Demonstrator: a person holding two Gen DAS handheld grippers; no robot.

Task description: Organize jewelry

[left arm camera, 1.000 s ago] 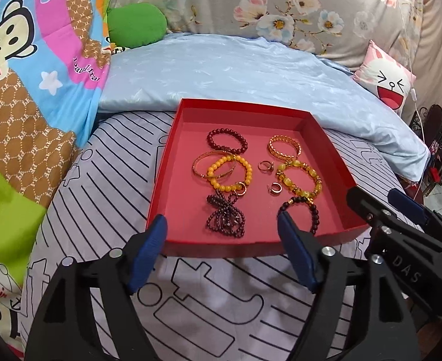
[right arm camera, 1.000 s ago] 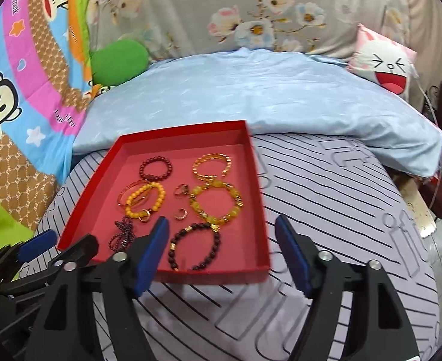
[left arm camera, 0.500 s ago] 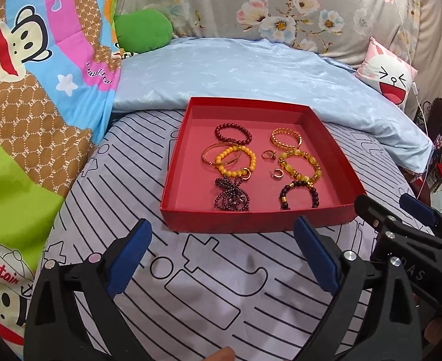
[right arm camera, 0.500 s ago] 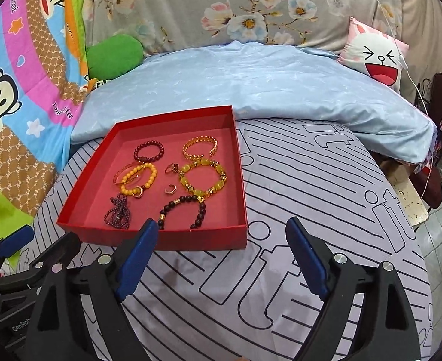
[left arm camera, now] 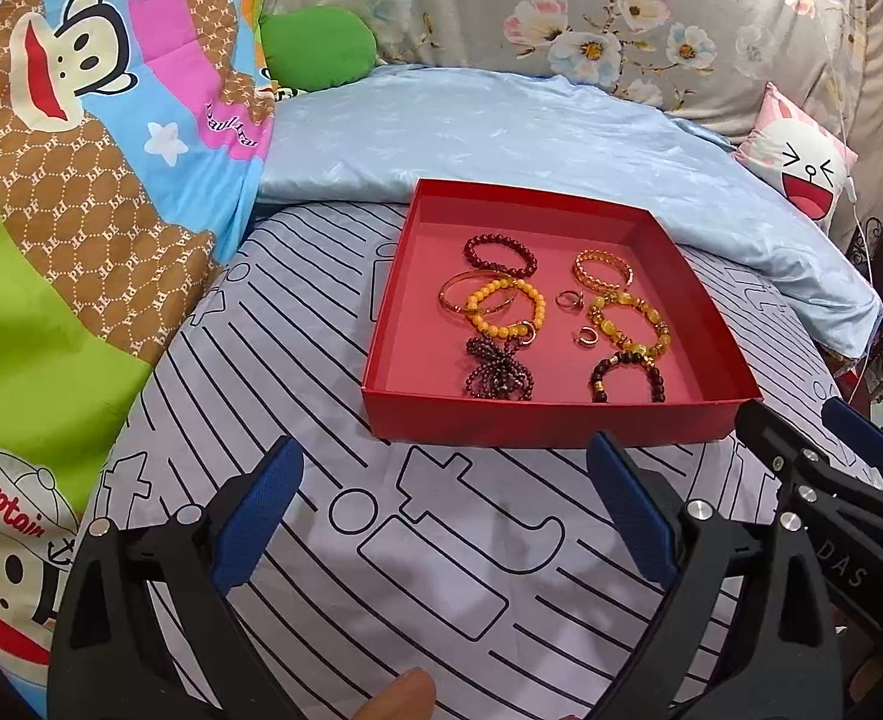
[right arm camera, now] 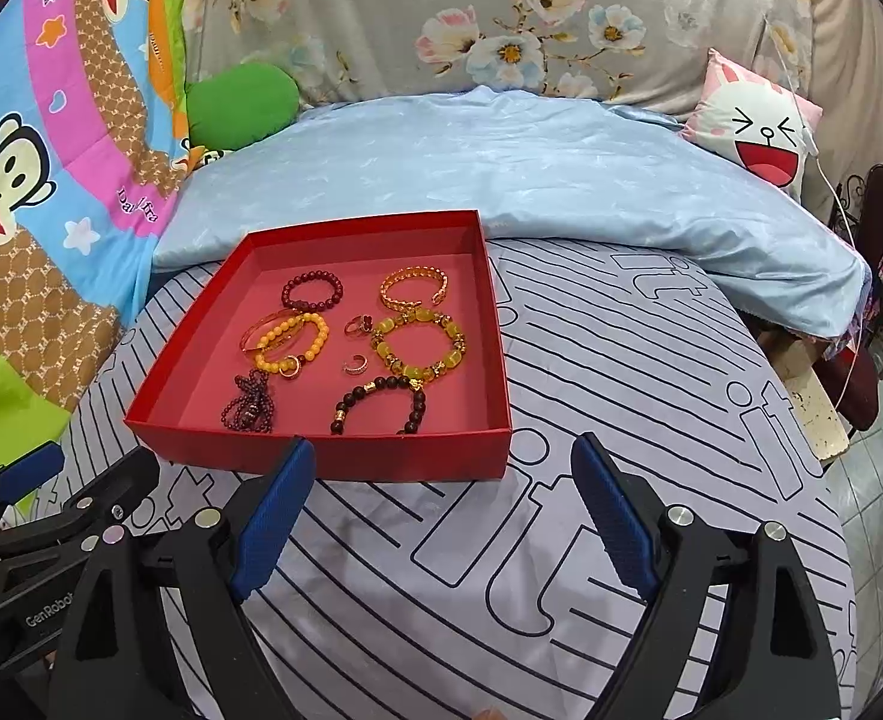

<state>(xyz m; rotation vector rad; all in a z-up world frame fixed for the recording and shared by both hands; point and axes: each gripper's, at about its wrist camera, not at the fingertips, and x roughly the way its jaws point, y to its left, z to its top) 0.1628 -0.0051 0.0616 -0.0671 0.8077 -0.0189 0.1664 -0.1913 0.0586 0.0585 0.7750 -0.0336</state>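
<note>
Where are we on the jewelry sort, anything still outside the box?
Done: every piece visible lies inside the red box, mostly spread apart; none shows on the striped cover. In hand: nothing, left gripper and right gripper both open, short of the box. Left: apparently nothing.

Beaded bracelets, gold bangles and rings flat inside shallow red tray

seven bracelets, three rings, one tray

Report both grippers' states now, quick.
Left gripper: open, nothing between its fingers, short of the red tray.
Right gripper: open, holding nothing, also short of the tray.
</note>
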